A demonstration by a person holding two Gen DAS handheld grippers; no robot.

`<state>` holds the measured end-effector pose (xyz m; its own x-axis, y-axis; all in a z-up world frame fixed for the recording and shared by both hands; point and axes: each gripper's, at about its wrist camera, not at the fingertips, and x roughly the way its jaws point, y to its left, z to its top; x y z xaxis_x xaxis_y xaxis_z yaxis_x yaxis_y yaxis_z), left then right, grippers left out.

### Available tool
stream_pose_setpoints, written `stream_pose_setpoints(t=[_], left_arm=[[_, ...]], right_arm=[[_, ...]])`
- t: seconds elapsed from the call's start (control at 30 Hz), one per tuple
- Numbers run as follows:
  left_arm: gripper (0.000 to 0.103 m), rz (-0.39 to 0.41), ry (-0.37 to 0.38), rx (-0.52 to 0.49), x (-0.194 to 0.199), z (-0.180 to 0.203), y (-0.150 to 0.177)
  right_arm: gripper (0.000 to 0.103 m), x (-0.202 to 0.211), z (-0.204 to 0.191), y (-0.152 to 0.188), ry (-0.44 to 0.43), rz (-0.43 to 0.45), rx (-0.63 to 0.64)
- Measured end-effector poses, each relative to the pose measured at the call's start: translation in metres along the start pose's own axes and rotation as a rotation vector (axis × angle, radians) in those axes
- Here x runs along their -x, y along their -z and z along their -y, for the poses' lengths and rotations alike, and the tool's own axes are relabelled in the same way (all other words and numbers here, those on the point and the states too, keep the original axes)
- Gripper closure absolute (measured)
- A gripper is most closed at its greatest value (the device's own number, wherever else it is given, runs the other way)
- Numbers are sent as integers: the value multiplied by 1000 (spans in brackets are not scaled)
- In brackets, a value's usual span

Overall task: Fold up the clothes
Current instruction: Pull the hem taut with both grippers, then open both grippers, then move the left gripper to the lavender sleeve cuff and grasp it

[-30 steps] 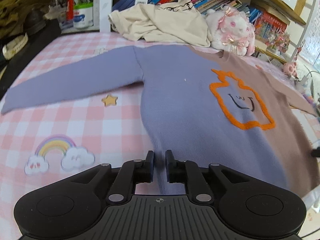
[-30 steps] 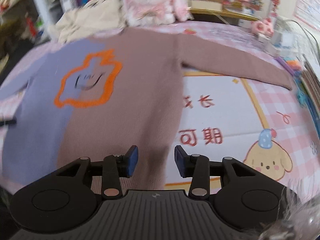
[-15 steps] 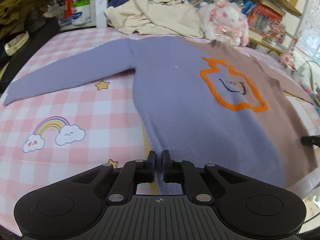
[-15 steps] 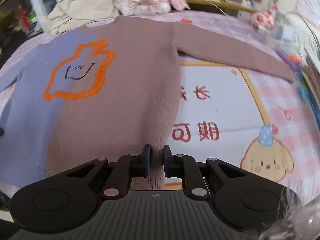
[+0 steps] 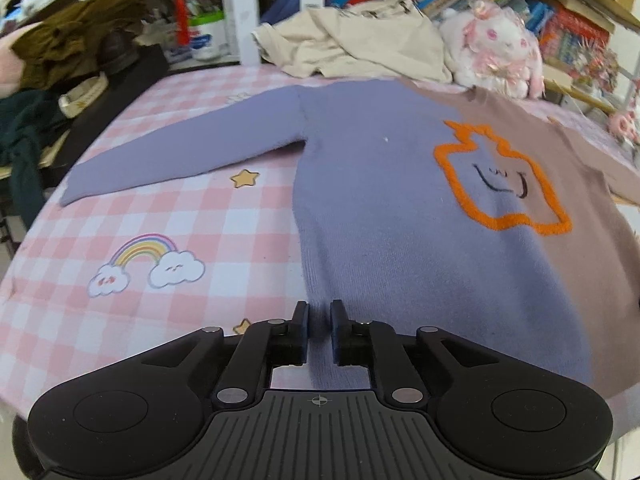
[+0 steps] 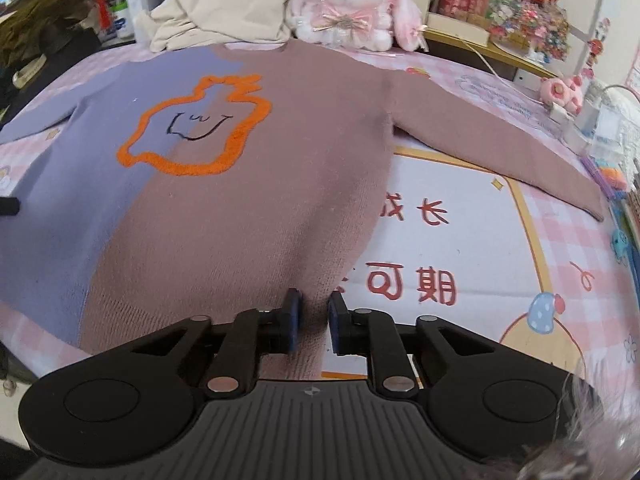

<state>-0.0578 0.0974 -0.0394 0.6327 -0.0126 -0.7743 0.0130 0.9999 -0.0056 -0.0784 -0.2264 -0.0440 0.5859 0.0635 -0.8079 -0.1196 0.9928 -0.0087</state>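
Note:
A sweater, half purple (image 5: 380, 208) and half brown (image 6: 280, 200) with an orange outlined face, lies flat on the pink checked cloth (image 5: 180, 216), sleeves spread out. My left gripper (image 5: 319, 316) is shut on the purple side's bottom hem. My right gripper (image 6: 314, 308) is shut on the brown side's bottom hem, with cloth bunched between the fingers. The left gripper's tip (image 6: 8, 206) shows at the left edge of the right wrist view.
A cream garment (image 5: 360, 44) and a white plush rabbit (image 5: 492, 52) lie behind the collar. Bookshelves stand at the back. Dark clothes (image 5: 48, 80) pile up at the left. Small toys and boxes (image 6: 580, 100) crowd the right edge.
Both grippers closed on the sweater's bottom hem; the right one was open a second ago. The hem now lifts slightly and the cameras sit a little higher.

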Motion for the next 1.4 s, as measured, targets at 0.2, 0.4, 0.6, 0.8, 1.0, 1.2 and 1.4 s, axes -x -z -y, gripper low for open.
stream_pose_setpoints(t=[0.2, 0.4, 0.6, 0.8, 1.0, 1.2, 1.4], left_arm=[[23, 127, -25, 84, 40, 14, 6], [4, 217, -40, 104, 69, 32, 14], [4, 201, -21, 70, 73, 42, 24], [4, 230, -2, 29, 72, 31, 21], [3, 241, 65, -65, 61, 10, 15], [1, 252, 181, -179, 53, -22, -4], [0, 228, 250, -201, 34, -63, -23]], right_arm=[[17, 24, 4, -1, 14, 99, -63], [3, 48, 1, 3, 34, 169, -191], [3, 56, -17, 15, 96, 201, -145], [1, 58, -32, 16, 128, 209, -137], [0, 54, -64, 14, 183, 200, -182], [0, 57, -113, 4, 257, 223, -215], [0, 50, -158, -3, 308, 211, -249]])
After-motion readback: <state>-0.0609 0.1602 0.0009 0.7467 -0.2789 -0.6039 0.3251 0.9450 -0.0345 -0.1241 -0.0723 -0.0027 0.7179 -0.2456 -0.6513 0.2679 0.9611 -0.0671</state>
